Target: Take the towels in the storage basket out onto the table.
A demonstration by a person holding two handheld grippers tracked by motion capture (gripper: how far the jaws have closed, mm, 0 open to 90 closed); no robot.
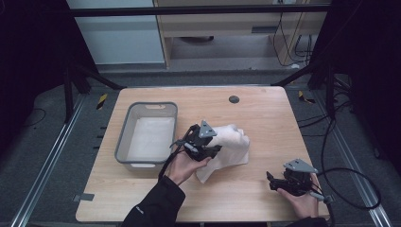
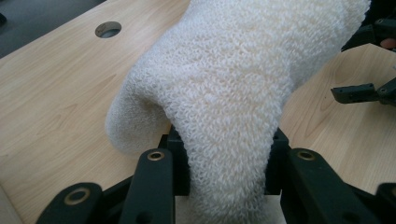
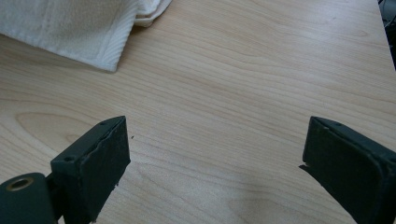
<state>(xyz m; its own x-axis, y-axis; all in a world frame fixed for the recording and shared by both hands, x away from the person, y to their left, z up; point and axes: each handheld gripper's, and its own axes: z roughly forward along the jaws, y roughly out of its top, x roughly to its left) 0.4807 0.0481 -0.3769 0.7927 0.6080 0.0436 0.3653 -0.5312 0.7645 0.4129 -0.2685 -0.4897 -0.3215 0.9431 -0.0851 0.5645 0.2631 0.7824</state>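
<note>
Left gripper is clamped on the towel, jaws pinching a bunched fold of the white terry cloth; in the left gripper view the towel rises out from between the jaws and humps up over the table. The towel sits just right of the bin, near the table's middle, part lifted by the grip, with its lower edge lying flat on the wood. The bin is a grey tub with white cloth lying in its bottom. Right gripper rests well to the right of the bin, near the front edge of the table, jaws wide apart with nothing between them; in its own view the towel's hemmed corner lies ahead, apart from the jaws. Step in hand looks like a one-sided pick-up of the towel, probably for moving it to the bin or for folding. Next move likely calls for keeping the pinch firm and either lifting the cloth clear and carrying it left over the bin rim, or bringing the right gripper in to take the free corner so the cloth doesn't drag.
</note>
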